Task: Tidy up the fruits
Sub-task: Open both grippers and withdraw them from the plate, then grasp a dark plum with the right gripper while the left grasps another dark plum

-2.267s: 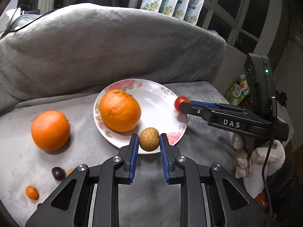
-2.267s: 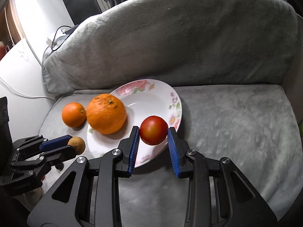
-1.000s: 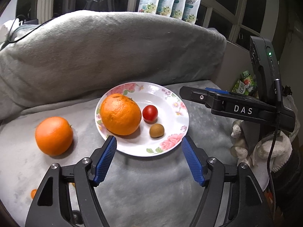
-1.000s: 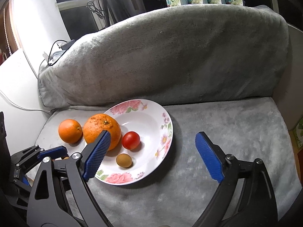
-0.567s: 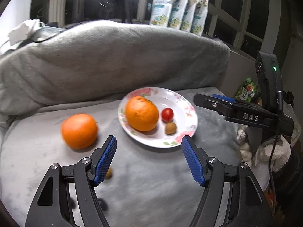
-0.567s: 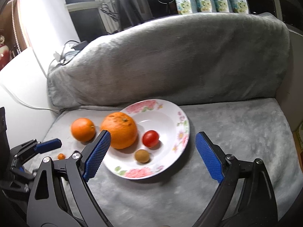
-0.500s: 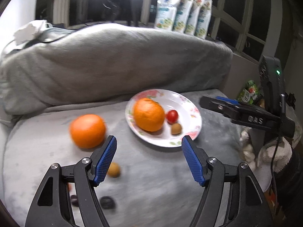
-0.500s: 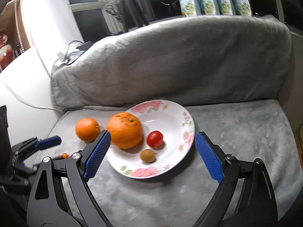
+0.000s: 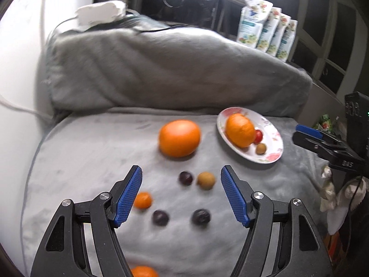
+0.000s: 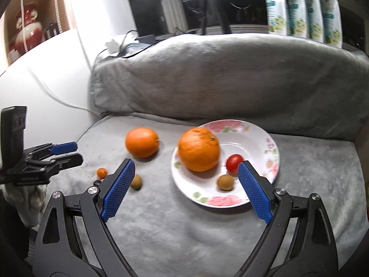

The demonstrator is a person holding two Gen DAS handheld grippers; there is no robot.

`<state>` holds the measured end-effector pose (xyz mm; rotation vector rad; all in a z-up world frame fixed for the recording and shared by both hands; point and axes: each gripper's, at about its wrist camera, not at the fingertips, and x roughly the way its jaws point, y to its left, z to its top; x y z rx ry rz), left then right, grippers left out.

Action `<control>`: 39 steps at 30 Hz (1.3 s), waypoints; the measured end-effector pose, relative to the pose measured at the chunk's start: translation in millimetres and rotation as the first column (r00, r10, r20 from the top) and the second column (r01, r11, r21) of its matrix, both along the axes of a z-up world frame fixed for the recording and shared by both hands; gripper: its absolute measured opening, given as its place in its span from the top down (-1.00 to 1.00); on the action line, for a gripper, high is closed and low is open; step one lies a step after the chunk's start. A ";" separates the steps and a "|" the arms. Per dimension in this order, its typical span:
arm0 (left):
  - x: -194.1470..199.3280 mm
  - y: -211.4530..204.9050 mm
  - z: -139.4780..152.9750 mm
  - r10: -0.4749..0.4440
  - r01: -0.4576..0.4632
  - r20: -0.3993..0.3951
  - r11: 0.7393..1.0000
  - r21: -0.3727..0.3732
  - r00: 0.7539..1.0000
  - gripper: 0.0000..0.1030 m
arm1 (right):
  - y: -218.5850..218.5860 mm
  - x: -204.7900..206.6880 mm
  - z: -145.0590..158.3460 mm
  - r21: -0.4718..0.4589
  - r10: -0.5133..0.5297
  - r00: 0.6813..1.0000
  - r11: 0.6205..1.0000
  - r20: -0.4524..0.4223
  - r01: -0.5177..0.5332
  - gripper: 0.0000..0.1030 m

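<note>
**Three fruits on the plate, the rest loose on the grey blanket**

The floral plate is sitting on the grey blanket near the foot of the covered backrest, and it is holding a large rough-skinned orange, a small red tomato just beside it, and a brown longan toward the near rim. A smooth orange is lying on the blanket just to the left of the plate, apart from its rim.

In my left wrist view the loose fruits are lying in front of me: the smooth orange farthest off, then a dark plum-like fruit touching or almost touching a second longan, then a small kumquat beside my left pad. Two more dark fruits and are sitting nearer still, and part of another orange fruit is showing at the bottom edge. This view is blurred, so I cannot name the dark fruits for certain.

My left gripper is hanging above that cluster with its blue pads spread wide and nothing between them. My right gripper is also spread wide and holding nothing, its right pad overlapping the plate's near rim in the picture.

Four printed pouches are standing in a row on the window ledge behind the backrest.
</note>
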<state>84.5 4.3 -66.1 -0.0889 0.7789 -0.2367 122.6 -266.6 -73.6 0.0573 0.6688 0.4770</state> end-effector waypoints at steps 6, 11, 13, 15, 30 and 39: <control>-7.4 16.7 -12.3 0.021 -0.022 -0.044 0.999 -0.029 0.999 -0.15 | 21.1 -4.2 -3.9 -0.012 0.066 0.998 0.998 -0.011 -0.066 -0.80; -10.3 19.2 -24.2 0.018 -0.022 -0.078 0.999 -0.047 0.997 -0.02 | 33.3 -7.4 -7.9 -0.013 0.106 0.994 0.994 -0.020 -0.106 -0.79; -11.0 18.4 -28.4 0.014 -0.019 -0.089 0.999 -0.049 0.996 0.05 | 38.0 -9.0 -9.5 -0.015 0.123 0.992 0.992 -0.025 -0.124 -0.71; -11.1 17.8 -32.3 0.009 -0.014 -0.102 0.999 -0.048 0.995 0.13 | 43.7 -10.6 -11.9 -0.019 0.142 0.989 0.990 -0.033 -0.142 -0.65; -3.5 15.8 -65.1 -0.014 0.012 -0.220 1.000 -0.010 0.975 0.41 | 99.1 -22.6 -47.6 -0.059 0.296 0.948 0.951 -0.117 -0.304 -0.38; 2.0 14.9 -71.5 -0.017 0.015 -0.244 1.000 -0.013 0.970 0.41 | 117.2 -18.6 -64.4 -0.066 0.335 0.924 0.934 -0.182 -0.352 -0.17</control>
